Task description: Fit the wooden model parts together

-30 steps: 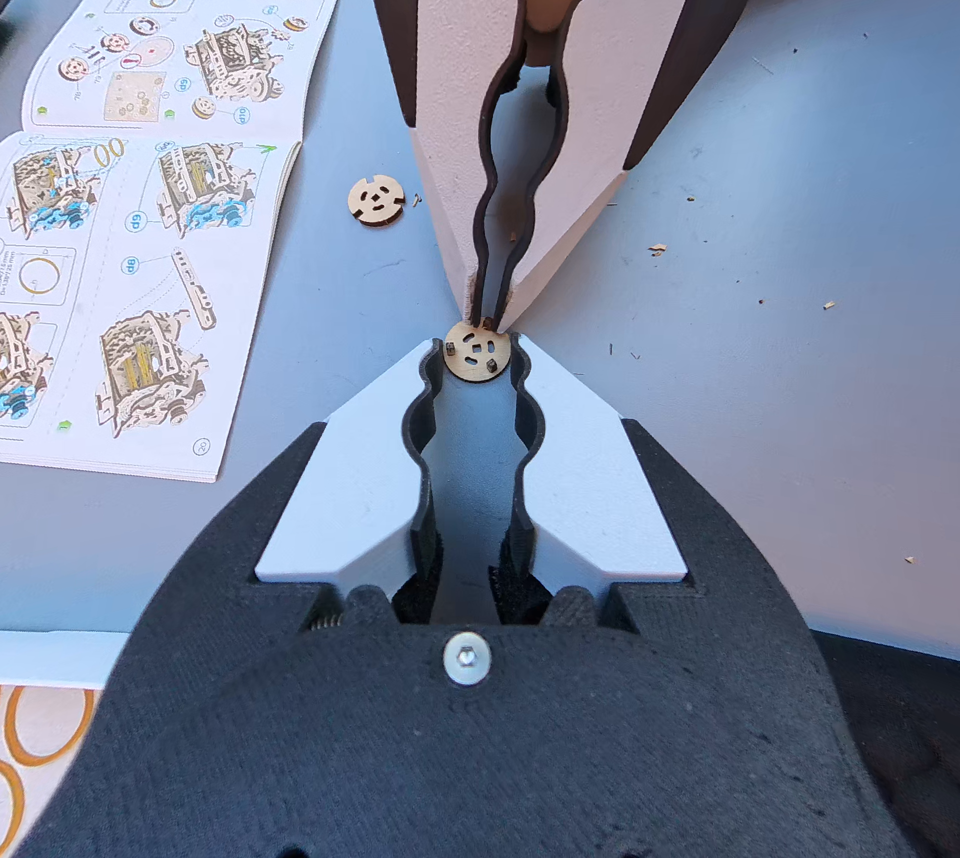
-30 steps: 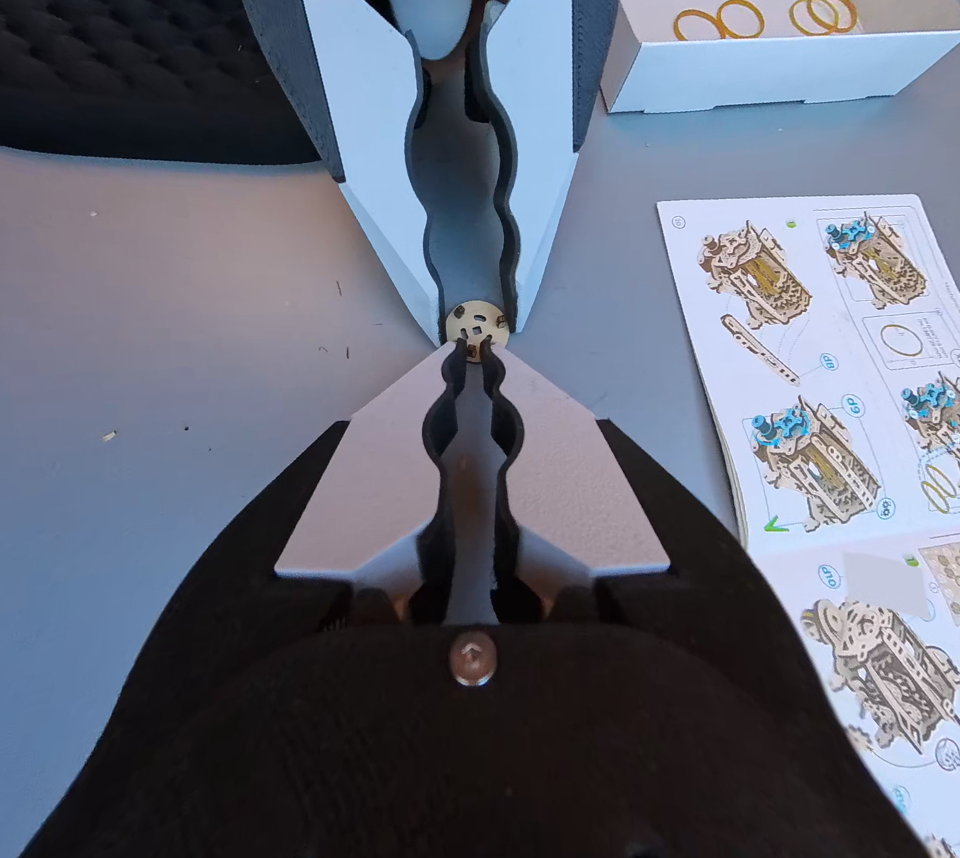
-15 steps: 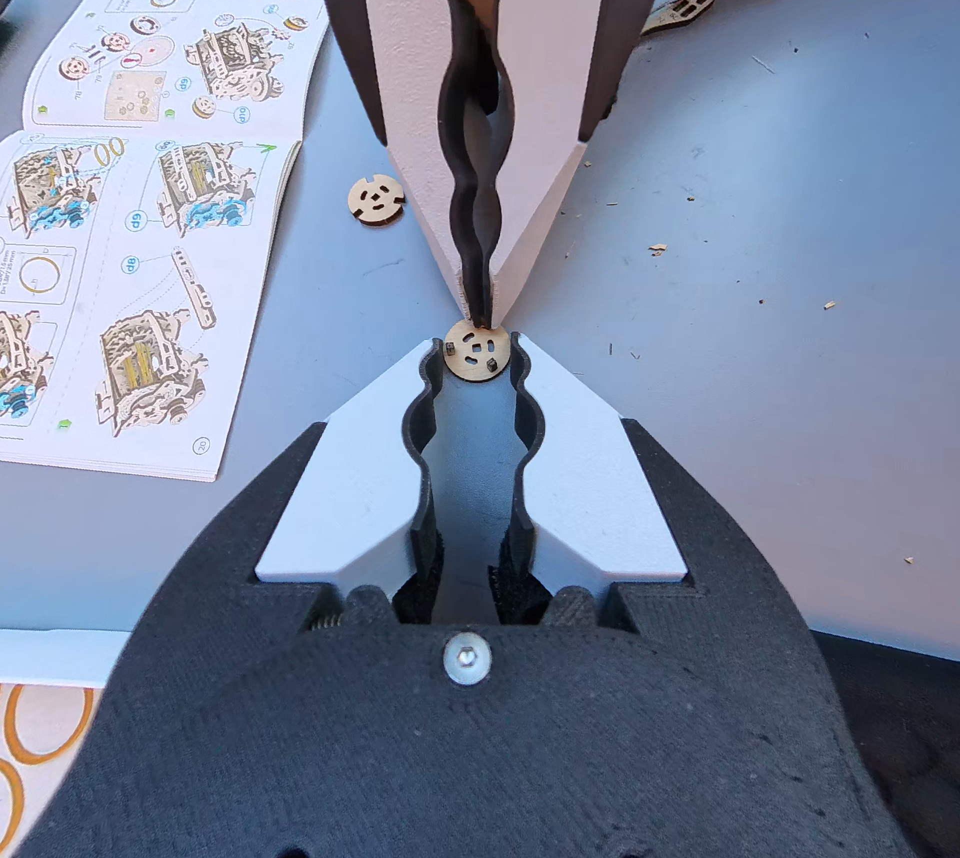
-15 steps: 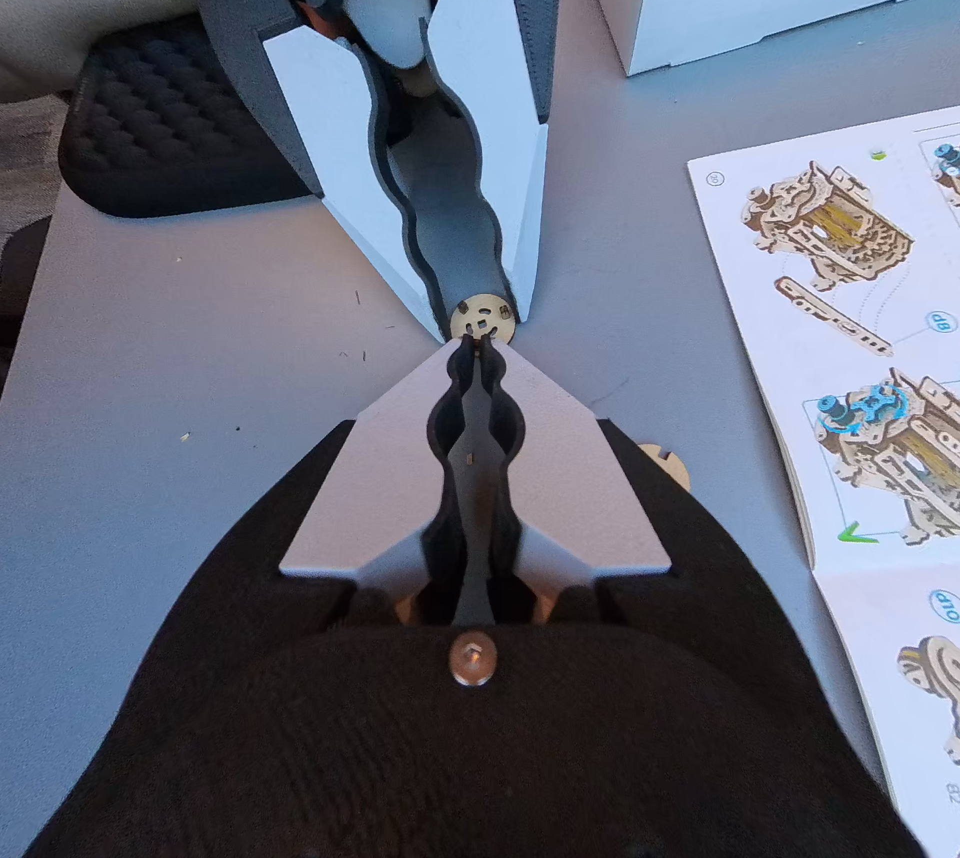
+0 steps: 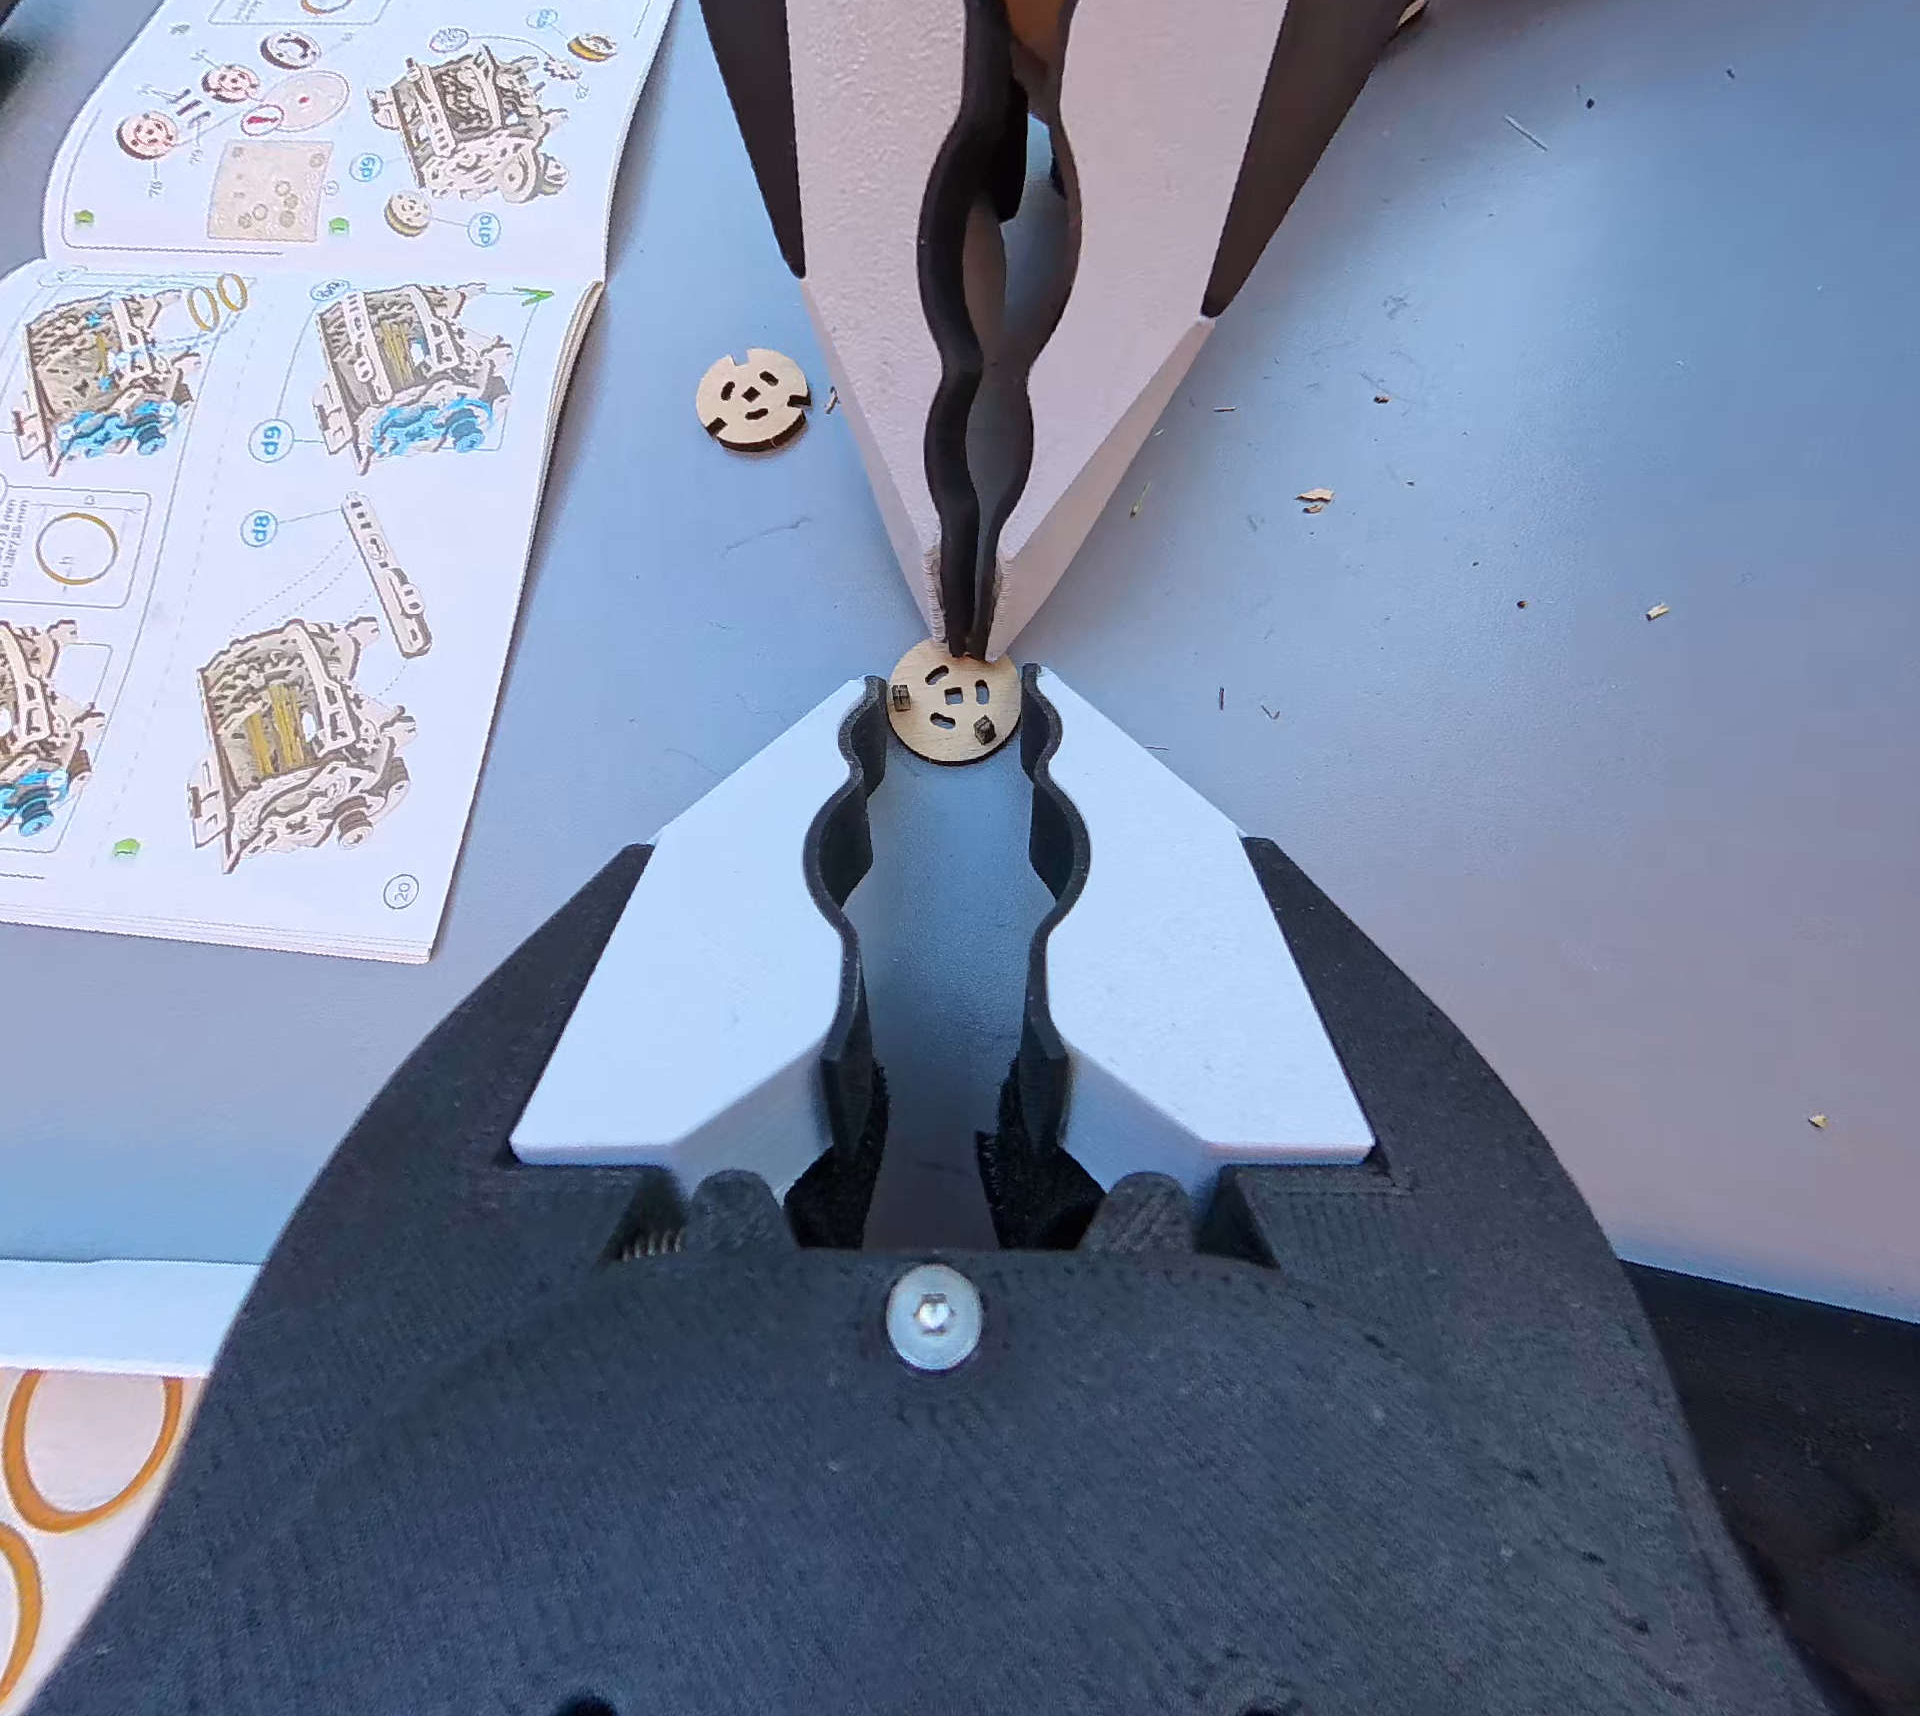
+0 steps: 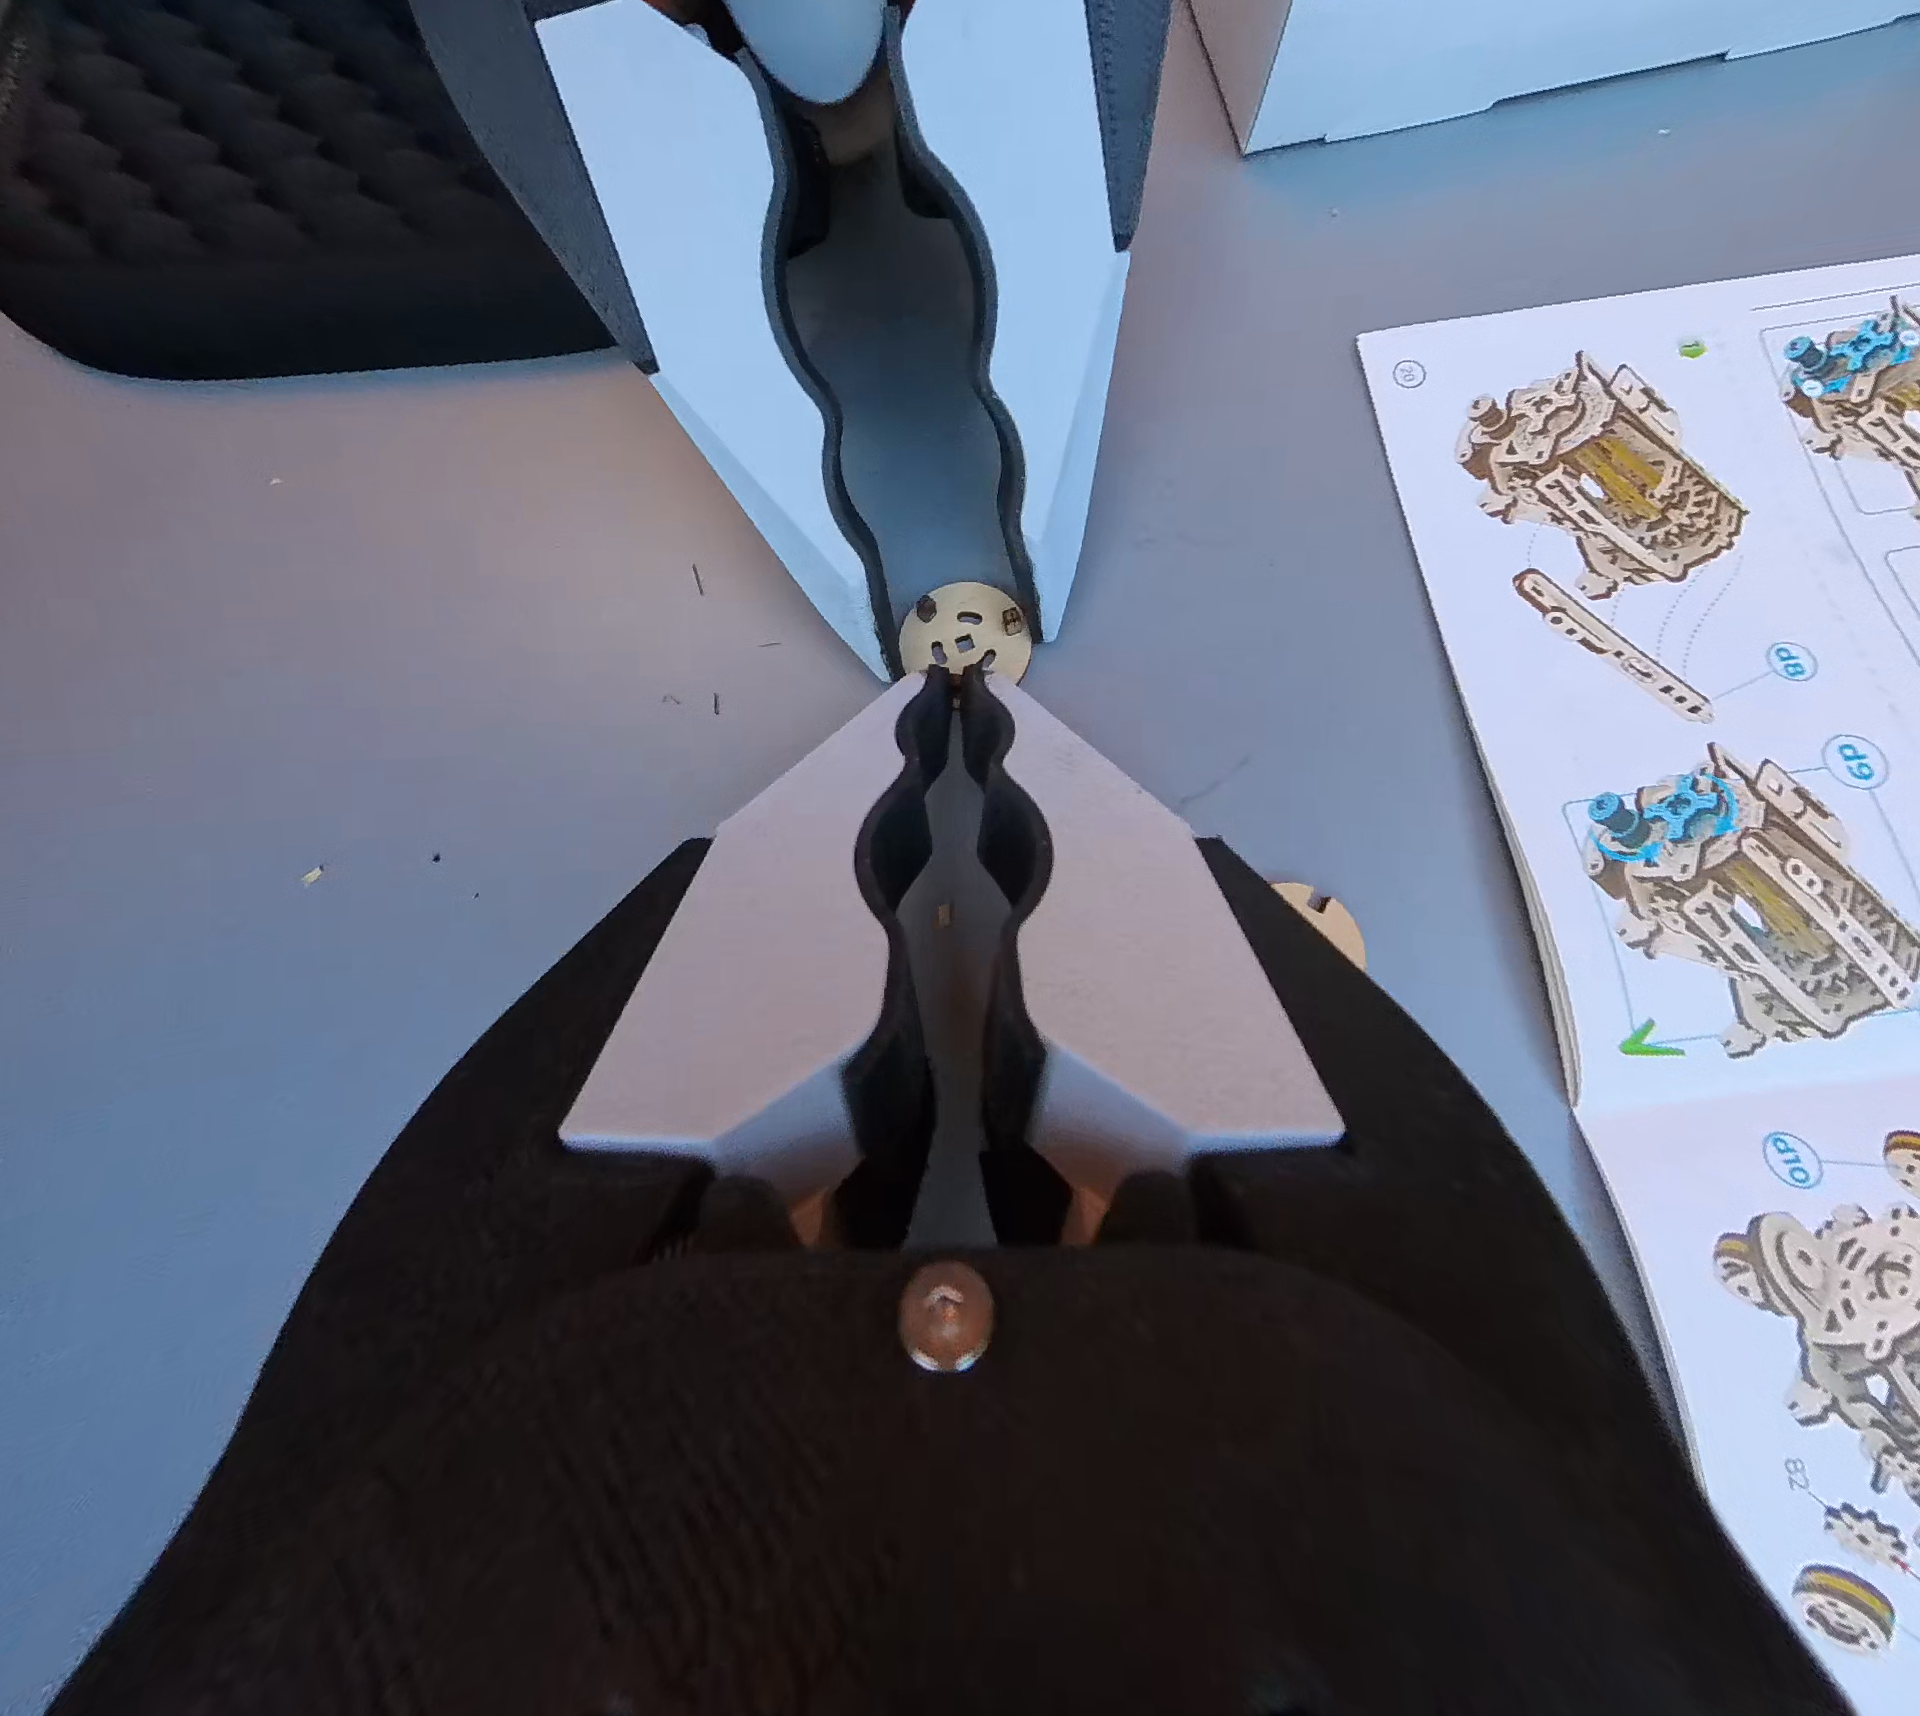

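Observation:
A small round wooden disc [image 5: 954, 716] with cut slots and two tiny dark pegs in it is clamped edge-on between the fingertips of my left gripper [image 5: 954, 710], low over the grey table. My right gripper [image 5: 966, 643] comes in from the far side. Its tips are pinched together on a tiny dark peg that touches the far edge of the disc. In the right wrist view my right gripper [image 6: 956, 679] meets the disc [image 6: 966, 640] held by the left gripper [image 6: 966, 632]. The peg is mostly hidden by the tips.
A second slotted wooden disc [image 5: 751, 402] lies on the table [image 5: 1558, 731], half hidden in the right wrist view [image 6: 1320, 923]. An open instruction booklet [image 5: 260, 419] lies beside it. A white box [image 6: 1558, 4] holds rubber bands. A black foam mat [image 6: 208, 160] lies near it. Wood crumbs dot the table.
My right gripper swung left and tilted, then came back more upright, with its tips staying at the disc's far edge. The left gripper and the disc have not moved.

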`<state>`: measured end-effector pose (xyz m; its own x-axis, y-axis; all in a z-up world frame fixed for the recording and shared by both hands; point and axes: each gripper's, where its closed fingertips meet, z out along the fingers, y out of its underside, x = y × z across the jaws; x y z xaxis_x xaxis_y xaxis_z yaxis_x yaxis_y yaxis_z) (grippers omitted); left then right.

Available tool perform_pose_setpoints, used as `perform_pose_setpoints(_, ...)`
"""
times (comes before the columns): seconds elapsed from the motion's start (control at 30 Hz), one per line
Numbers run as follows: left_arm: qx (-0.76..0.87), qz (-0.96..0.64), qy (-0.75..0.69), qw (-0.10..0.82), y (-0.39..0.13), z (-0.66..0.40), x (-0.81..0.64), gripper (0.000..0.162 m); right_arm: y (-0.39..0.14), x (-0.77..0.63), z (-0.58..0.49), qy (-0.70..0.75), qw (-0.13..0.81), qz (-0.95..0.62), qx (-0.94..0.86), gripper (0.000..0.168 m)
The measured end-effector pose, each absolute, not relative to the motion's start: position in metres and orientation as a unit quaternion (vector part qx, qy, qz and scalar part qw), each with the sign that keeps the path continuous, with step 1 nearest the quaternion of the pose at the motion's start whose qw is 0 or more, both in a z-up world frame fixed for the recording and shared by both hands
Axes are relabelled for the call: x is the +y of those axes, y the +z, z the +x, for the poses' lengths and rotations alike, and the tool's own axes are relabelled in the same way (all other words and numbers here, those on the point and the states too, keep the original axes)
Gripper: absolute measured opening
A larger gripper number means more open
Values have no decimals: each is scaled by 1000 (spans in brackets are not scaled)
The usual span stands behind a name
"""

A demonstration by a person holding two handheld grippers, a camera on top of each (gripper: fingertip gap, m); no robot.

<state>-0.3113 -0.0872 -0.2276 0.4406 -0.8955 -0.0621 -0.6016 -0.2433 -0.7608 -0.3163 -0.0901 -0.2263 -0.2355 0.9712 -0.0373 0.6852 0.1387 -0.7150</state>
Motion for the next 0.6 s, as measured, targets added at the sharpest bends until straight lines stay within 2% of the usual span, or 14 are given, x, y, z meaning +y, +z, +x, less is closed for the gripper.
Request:
perform_pose_setpoints(0.03,490,-763,-198,371,-228,-311,-87,24,-226,-90,-316,323,219,-579,-716,2)
perform_pose_setpoints(0.37,490,-763,-199,372,-228,-311,-87,25,-224,-89,-315,370,198,-584,-695,3)
perform_pose_setpoints(0.6,491,-762,-199,372,-228,-311,-87,25,-203,-83,-314,364,255,-557,-702,7)
